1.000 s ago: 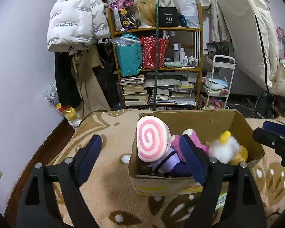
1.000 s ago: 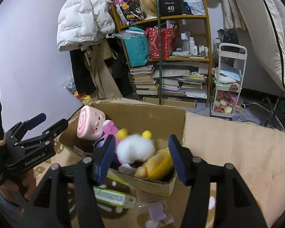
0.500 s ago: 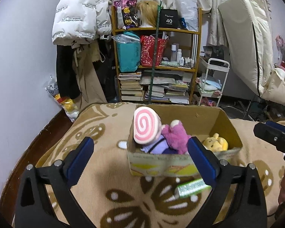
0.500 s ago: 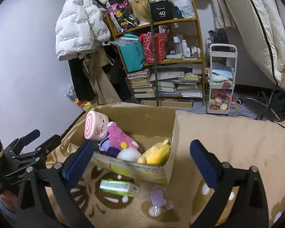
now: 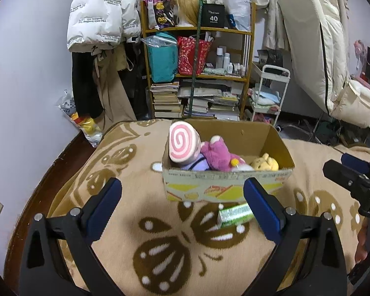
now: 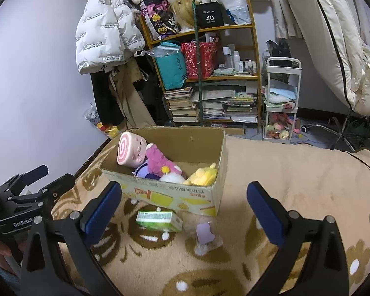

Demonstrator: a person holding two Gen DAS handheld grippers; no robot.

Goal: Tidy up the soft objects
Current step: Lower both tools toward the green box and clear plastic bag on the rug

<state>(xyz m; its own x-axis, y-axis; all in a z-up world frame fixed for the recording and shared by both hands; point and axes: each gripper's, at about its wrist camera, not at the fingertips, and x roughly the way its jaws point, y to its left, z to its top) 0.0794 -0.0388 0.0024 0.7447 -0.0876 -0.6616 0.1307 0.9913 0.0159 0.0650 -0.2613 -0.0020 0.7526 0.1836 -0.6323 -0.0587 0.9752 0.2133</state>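
Note:
A cardboard box (image 5: pixel 224 185) (image 6: pixel 175 194) stands on the beige patterned blanket. Inside lie a pink swirl plush (image 5: pixel 183 145) (image 6: pixel 132 151), a magenta plush (image 5: pixel 218 155) (image 6: pixel 159 160), a white pom-pom toy (image 6: pixel 171 177) and a yellow plush (image 5: pixel 265 164) (image 6: pixel 202 175). My left gripper (image 5: pixel 182 204) is open and empty, short of the box's front. My right gripper (image 6: pixel 183 207) is open and empty, also short of the box. Each gripper shows at the edge of the other's view.
A green packet (image 5: pixel 234 214) (image 6: pixel 159 219) and a clear bag with a lilac item (image 6: pixel 204 231) lie on the blanket in front of the box. Behind stand a cluttered bookshelf (image 5: pixel 197 74), hanging coats (image 5: pixel 98 24), a white cart (image 6: pixel 281 103) and a leaning mattress (image 5: pixel 315 56).
Both grippers have pulled back from the box and opened wider. The white pom-pom toy, earlier between the right fingers, now lies in the box.

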